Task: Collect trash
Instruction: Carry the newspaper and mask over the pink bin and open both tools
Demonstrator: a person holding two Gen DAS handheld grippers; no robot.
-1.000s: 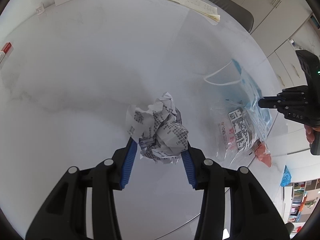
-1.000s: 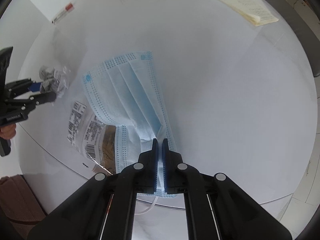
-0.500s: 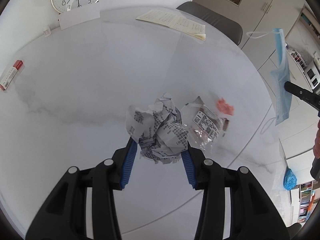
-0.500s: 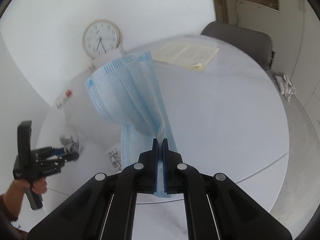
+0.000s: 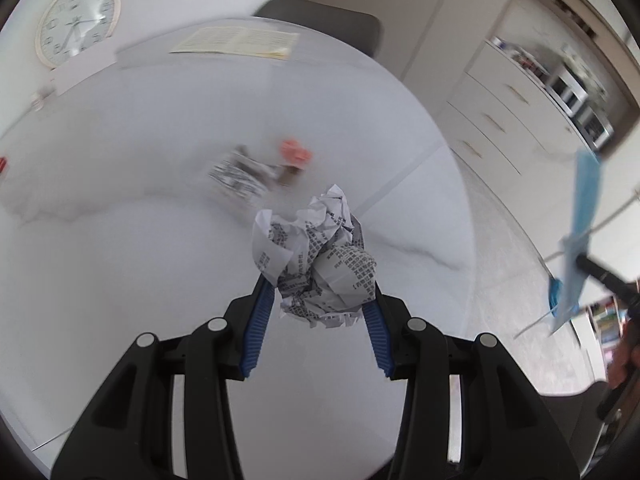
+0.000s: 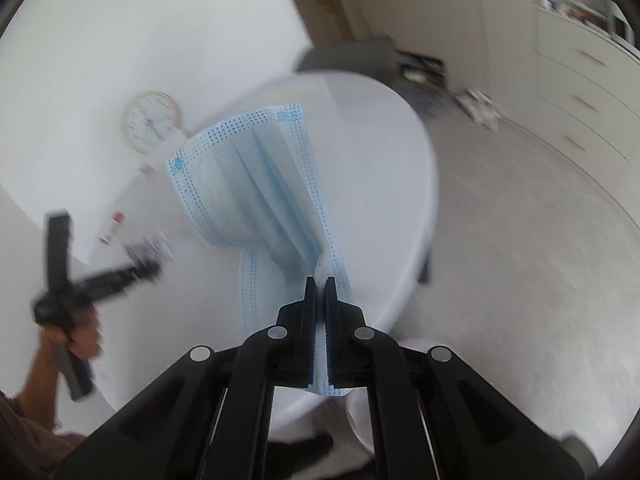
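My left gripper (image 5: 318, 292) is shut on a crumpled ball of printed paper (image 5: 316, 256) and holds it above the white round table (image 5: 120, 248). My right gripper (image 6: 319, 280) is shut on a blue face mask (image 6: 256, 184), which hangs in the air beside the table edge; the mask also shows at the right in the left wrist view (image 5: 576, 232). A clear plastic wrapper with a label (image 5: 240, 172) and a small pink scrap (image 5: 295, 153) lie on the table beyond the paper ball. The left gripper appears blurred in the right wrist view (image 6: 148, 268).
A stack of papers (image 5: 236, 40), a wall clock (image 5: 76, 24) and a white card (image 5: 84, 70) stand at the table's far side, with a grey chair (image 5: 324, 20) behind. White drawers (image 5: 512, 108) line the right wall. A white round rim (image 6: 356, 420) shows below my right gripper.
Both grippers have lifted away from the table and swung right with their loads. The mask came off the table, uncovering the wrapper and pink scrap. Both views are now motion-blurred.
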